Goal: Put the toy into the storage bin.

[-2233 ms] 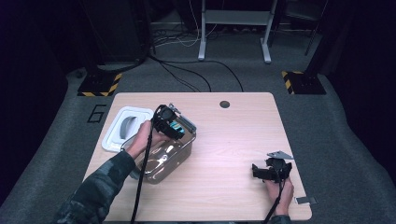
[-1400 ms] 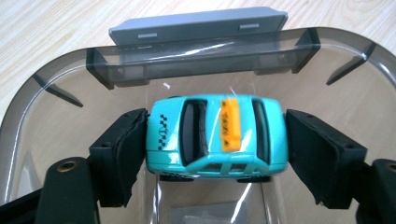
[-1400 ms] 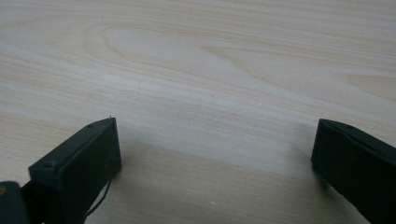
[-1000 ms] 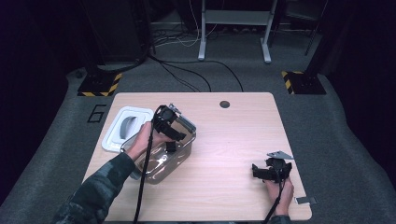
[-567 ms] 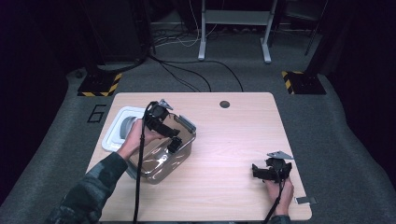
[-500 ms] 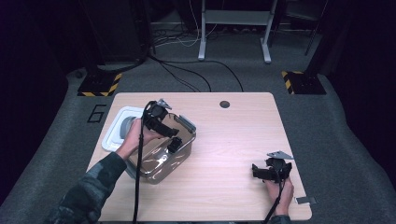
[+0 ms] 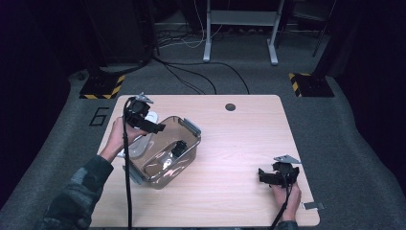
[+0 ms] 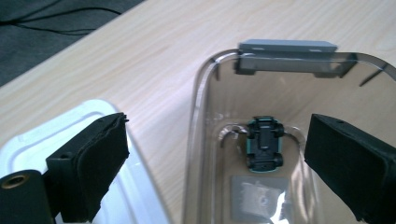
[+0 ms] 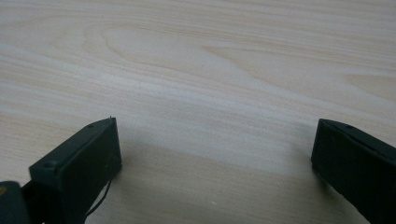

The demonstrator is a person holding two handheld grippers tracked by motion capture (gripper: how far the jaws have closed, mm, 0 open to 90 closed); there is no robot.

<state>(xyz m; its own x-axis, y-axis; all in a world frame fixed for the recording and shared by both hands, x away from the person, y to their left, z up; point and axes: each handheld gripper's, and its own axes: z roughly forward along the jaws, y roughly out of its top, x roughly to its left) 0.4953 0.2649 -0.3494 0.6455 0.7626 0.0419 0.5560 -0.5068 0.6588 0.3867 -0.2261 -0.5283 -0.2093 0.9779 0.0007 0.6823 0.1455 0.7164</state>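
Toy car: small teal-and-black car (image 8: pixel 265 143) lies on the floor of the clear plastic bin (image 7: pixel 191 143), belly up as far as I can tell, just past a paper label; from above it shows as a dark spot (image 7: pixel 179 148) near the bin's middle.
Left tool: my left tool (image 7: pixel 143 120) hangs released and empty above the bin's 10 o'clock rim, one jaw over the white lid (image 8: pixel 28 144), the other over the bin; its jaws have just been opening, with nothing between them.
Right tool: my right tool (image 7: pixel 277 176) sits at 4 o'clock on the table, jaws spread wide over bare wood (image 9: pixel 210 93), gripping nothing.
Lid: white lid (image 7: pixel 152 116) rests on the table at the bin's 9 o'clock side, partly under my left hand (image 7: pixel 119 139).
Risk: in my judgement, a careless swing of my left tool could clip the bin's rim or its grey latch (image 8: pixel 287 45) and shove the light bin across the smooth top; my trailing cable (image 7: pixel 127 191) could also snag the near corner.
Surface: pale wood-grain table (image 7: pixel 239 201), smooth, with a round grommet hole (image 7: pixel 230 106) at 12 o'clock.
Room: dark grey carpet, a painted 6 (image 7: pixel 99 116) at 9 o'clock, hazard-striped blocks (image 7: pixel 100 88), loose floor cables and a metal stand (image 7: pixel 239 28) at 12 o'clock.
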